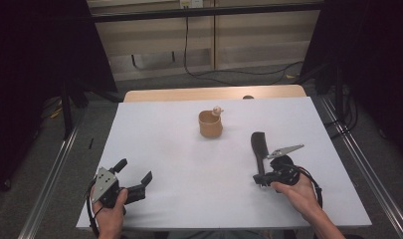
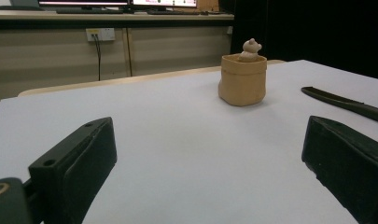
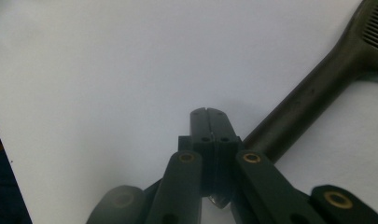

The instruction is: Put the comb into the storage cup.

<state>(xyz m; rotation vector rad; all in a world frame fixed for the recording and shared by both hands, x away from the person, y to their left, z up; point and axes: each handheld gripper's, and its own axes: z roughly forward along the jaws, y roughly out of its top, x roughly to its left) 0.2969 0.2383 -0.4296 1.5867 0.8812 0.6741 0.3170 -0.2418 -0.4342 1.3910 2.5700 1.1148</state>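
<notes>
A small tan, soft-sided cup (image 1: 210,124) stands upright mid-table on the white tabletop (image 1: 189,164), a little pale bear-like figurine (image 1: 217,110) peeking over its rim. The left gripper (image 1: 137,175) rests near the front edge, jaws spread wide and empty. The right gripper (image 1: 260,179) has its jaws pressed together, empty, beside a black comb (image 1: 258,147) whose head is cut off in the right gripper view.

Grey floor (image 1: 50,164), beige wall panels (image 1: 258,40) w/ cables, prob. monitors (image 2: 116,3) behind.
</notes>
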